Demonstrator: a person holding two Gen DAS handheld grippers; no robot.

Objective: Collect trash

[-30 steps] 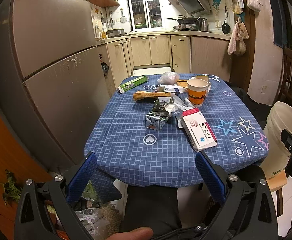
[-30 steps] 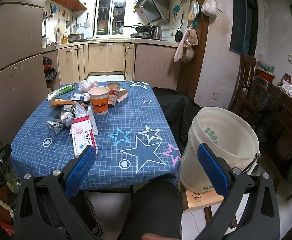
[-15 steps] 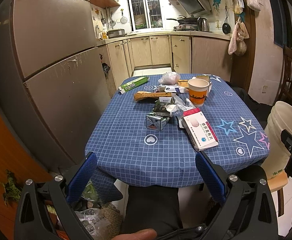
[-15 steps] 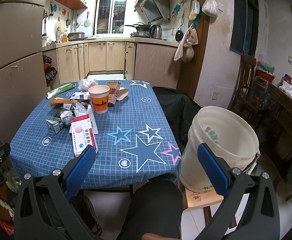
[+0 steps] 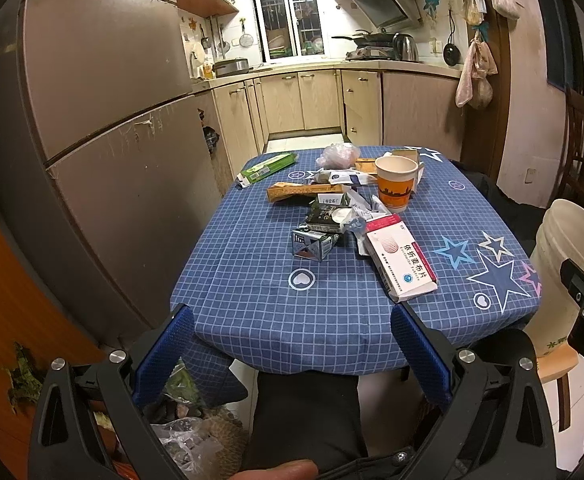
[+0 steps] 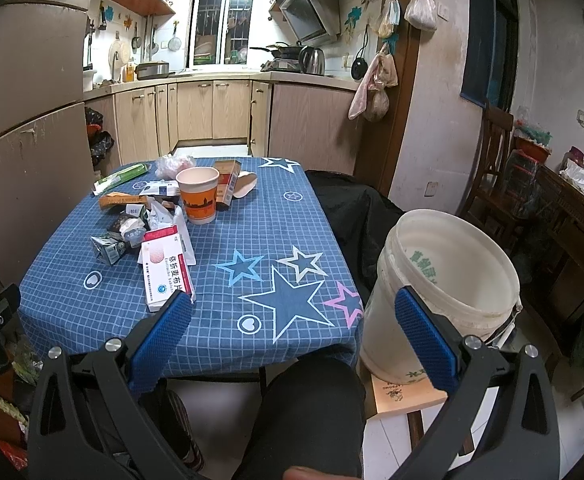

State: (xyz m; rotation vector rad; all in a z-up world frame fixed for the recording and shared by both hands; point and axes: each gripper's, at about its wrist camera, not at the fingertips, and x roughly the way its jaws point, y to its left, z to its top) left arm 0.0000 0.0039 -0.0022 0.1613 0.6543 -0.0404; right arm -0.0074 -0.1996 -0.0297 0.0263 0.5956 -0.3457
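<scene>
A small table under a blue checked cloth printed with stars and hearts (image 5: pixel 252 292) stands in the middle of the kitchen, and the rubbish lies heaped on its left half. Nearest the person is a flat white and red medicine box with blue lettering (image 5: pixel 401 262), lying just beside a crushed silver and green drink carton (image 5: pixel 311 243). Behind them sits a jumble of crumpled white wrappers and a dark squashed carton (image 5: pixel 329 216), then an upright orange and white paper cup (image 5: pixel 395 186), a long orange cardboard box (image 5: pixel 303 191), a green flat packet (image 5: pixel 268 168) at the far left corner and a knotted clear plastic bag (image 5: pixel 337 156); what the small scraps between them are I cannot quite make out. Off the near right corner of the table, a white plastic bucket (image 6: pixel 447 280) stands on a low wooden stool (image 6: pixel 403 396), its mouth open upward. The left gripper (image 5: pixel 292 352) hangs short of the near table edge with its blue padded fingers (image 5: pixel 168 344) spread wide and nothing between them. The right gripper (image 6: pixel 295 332) is likewise parted and empty, one finger before the medicine box, the other before the bucket. The person's dark trouser leg (image 6: pixel 311 408) shows below.
</scene>
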